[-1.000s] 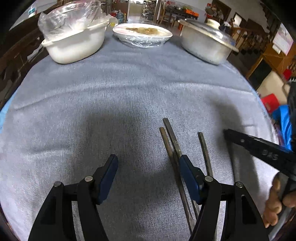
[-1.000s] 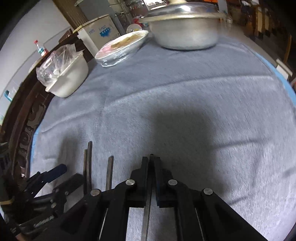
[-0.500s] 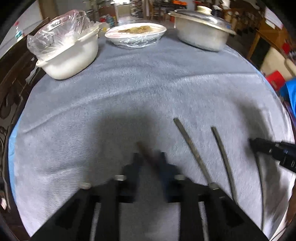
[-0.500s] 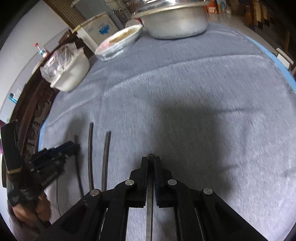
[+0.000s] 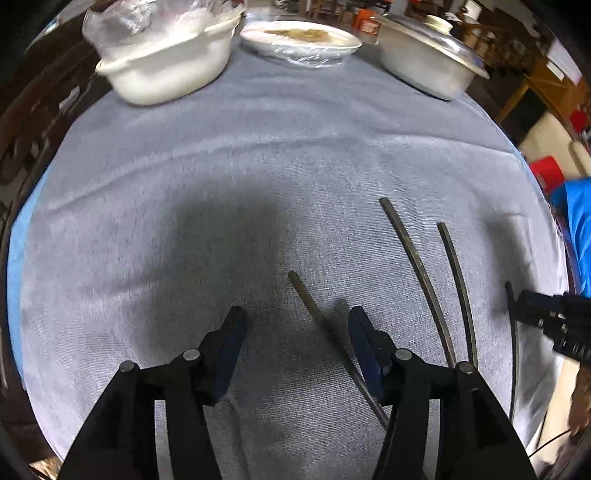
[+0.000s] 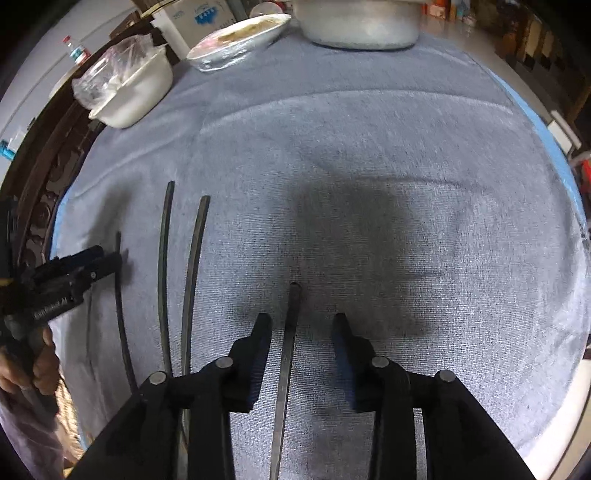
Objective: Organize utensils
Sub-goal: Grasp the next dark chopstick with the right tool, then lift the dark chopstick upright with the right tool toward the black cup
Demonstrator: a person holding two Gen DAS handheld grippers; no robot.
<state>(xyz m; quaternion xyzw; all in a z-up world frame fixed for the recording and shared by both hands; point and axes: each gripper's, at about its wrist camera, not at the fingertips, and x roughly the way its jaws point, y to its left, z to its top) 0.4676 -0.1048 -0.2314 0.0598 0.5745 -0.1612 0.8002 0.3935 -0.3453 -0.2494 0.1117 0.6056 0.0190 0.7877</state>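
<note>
Several dark chopsticks lie on the grey tablecloth (image 5: 184, 184). In the left wrist view my left gripper (image 5: 295, 325) is open, with one chopstick (image 5: 317, 317) lying between its fingers, nearer the right one. Two more chopsticks (image 5: 417, 262) (image 5: 458, 280) lie to its right, and a fourth (image 5: 511, 332) lies by my right gripper (image 5: 524, 302) at the right edge. In the right wrist view my right gripper (image 6: 301, 321) is open over a chopstick (image 6: 290, 332) that lies flat between its fingers. Two chopsticks (image 6: 164, 258) (image 6: 194, 266) lie to the left, beside my left gripper (image 6: 107, 258).
At the far edge stand a white bowl (image 5: 166, 70) with a plastic bag, a film-covered plate of food (image 5: 301, 42) and a lidded metal pot (image 5: 428, 62). They also show in the right wrist view: bowl (image 6: 133, 92), plate (image 6: 236, 40), pot (image 6: 362, 22).
Both grippers have opened and let go of their chopsticks, which now lie on the cloth. The left gripper had shut on one half a second ago after moving left.
</note>
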